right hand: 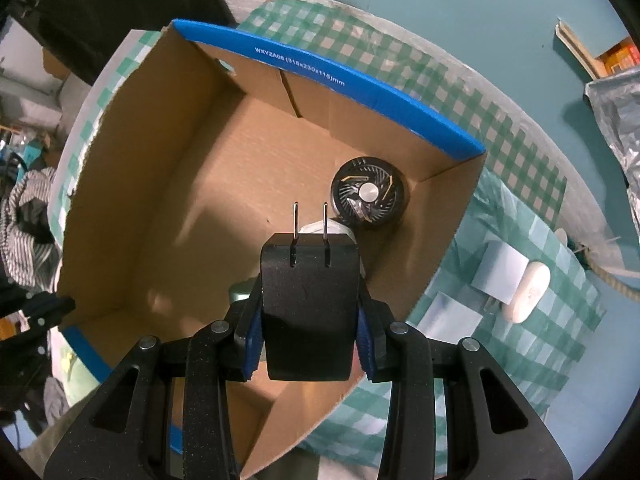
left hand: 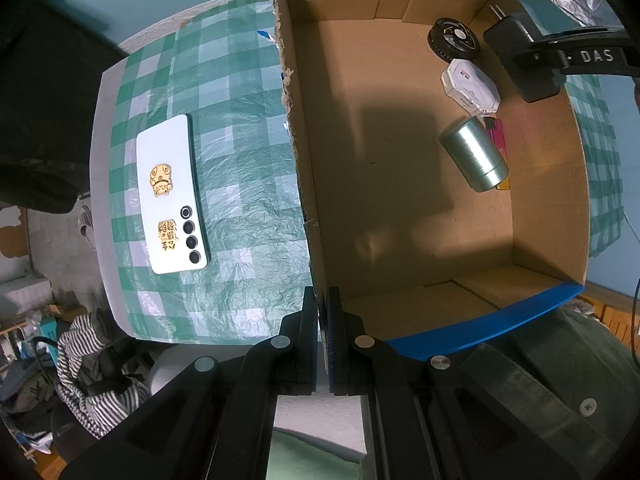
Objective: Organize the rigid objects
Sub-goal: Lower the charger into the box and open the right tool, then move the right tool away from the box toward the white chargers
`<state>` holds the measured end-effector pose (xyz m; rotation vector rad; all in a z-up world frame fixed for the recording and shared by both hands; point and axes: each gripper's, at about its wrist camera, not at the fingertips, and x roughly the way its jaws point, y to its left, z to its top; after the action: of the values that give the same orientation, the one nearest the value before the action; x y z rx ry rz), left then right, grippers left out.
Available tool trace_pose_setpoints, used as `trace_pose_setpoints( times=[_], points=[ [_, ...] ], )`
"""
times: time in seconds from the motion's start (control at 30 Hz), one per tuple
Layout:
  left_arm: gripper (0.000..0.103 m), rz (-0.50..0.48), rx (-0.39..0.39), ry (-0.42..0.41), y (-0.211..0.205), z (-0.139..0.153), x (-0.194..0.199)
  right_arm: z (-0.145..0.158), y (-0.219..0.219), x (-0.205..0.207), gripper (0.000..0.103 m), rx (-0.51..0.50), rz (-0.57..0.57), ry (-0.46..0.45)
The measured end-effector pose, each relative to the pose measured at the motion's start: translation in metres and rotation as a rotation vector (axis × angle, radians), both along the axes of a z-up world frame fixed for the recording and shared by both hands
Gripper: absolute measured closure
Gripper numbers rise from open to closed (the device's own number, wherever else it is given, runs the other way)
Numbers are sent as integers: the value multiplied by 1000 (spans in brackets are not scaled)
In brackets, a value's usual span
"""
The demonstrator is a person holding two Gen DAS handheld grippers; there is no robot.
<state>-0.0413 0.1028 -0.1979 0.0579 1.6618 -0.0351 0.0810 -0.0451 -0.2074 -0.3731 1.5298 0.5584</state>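
Most of the floor of the open brown cardboard box (left hand: 400,184) was left bare. One corner was crowded by a black round disc (left hand: 453,39), a white octagonal case (left hand: 471,87) and a silver-green metal cylinder (left hand: 475,155). Beside the box's torn wall, the green checked tabletop (left hand: 240,184) was occupied only by a white smartphone (left hand: 172,196).

A round table (left hand: 248,184) under a green checked cloth (right hand: 516,240) carries an open cardboard box (left hand: 532,208), a white phone (left hand: 172,196) face down, and a white case (right hand: 526,296).
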Motion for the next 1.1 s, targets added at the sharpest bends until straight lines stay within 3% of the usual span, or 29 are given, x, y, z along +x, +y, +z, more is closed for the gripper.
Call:
trace_pose_setpoints(
  times=[0.53, 0.7, 1.1],
  points=[
    [99, -9, 9, -4, -4, 2, 1, 14, -2, 3, 66, 22, -14, -45],
    [99, -11, 8, -3, -4, 1, 1, 24, -5, 1, 54, 30, -18, -63],
    [99, -10, 8, -3, -4, 1, 1, 50, -16, -3, 53, 44, -28, -98]
  ],
)
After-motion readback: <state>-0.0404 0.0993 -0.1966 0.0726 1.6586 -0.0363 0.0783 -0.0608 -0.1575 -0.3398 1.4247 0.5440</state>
